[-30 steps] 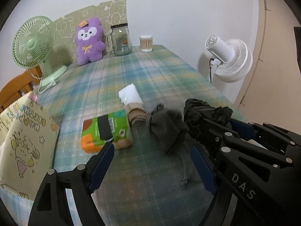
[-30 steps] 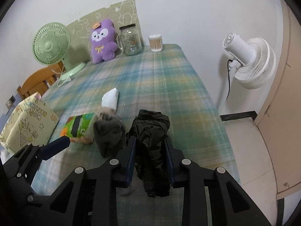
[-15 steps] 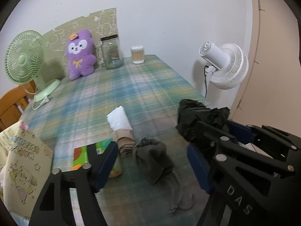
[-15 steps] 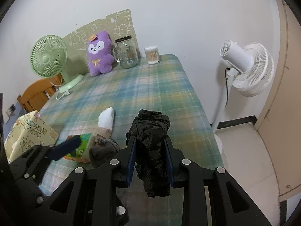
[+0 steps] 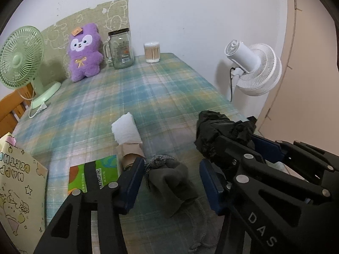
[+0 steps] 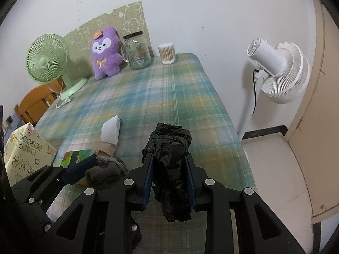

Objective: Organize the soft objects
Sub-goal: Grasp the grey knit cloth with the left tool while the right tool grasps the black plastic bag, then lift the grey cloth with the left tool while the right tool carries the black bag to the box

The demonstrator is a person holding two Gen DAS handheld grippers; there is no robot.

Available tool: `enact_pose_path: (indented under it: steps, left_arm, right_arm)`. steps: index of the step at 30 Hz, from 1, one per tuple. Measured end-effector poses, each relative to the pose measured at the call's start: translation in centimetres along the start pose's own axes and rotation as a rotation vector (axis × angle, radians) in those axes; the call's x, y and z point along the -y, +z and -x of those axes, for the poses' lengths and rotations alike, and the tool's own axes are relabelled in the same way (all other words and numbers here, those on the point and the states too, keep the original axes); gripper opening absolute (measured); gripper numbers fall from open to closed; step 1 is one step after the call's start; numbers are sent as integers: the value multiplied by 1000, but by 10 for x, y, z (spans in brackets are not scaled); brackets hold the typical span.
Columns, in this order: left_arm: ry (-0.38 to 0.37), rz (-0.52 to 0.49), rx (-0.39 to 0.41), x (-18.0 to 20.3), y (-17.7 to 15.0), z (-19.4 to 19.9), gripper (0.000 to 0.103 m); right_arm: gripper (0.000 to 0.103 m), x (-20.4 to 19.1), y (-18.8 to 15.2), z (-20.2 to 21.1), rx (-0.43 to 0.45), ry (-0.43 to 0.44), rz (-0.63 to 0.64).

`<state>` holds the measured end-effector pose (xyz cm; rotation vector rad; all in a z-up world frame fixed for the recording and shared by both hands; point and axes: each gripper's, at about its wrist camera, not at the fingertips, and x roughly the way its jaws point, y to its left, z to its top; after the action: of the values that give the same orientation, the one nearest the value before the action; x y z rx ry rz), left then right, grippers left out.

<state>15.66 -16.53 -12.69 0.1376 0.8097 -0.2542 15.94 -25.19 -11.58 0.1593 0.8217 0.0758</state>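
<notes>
Closing left gripper (image 5: 171,182) jaws around limp, light grey sock (image 5: 169,177), mid-bundle; right gripper (image 6: 168,182) jaws clamped on crinkly black bag (image 6: 169,158) at three o'clock.

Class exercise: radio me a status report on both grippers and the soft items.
Right gripper shut on black plastic bag. Left gripper closing around grey sock, pads not pressing yet. Tissue pack close beside.
</notes>
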Motion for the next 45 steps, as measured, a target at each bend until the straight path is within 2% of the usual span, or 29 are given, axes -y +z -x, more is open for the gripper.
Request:
enact_pose_path:
  steps: [7, 12, 31, 45]
  left_arm:
    - [-11, -5, -22, -2, -1, 1, 40]
    - [-25, -5, -23, -2, -2, 6, 36]
    - [-12, 5, 50, -12, -5, 49, 34]
    - [-7, 5, 121, -23, 0, 97, 34]
  right_arm:
    - [32, -2, -2, 2, -6, 15, -10]
    - [32, -4, -3, 9, 2, 10, -8]
    - [32, -28, 0, 46, 55, -18, 14]
    - [32, -53, 9, 86, 133, -10, 24]
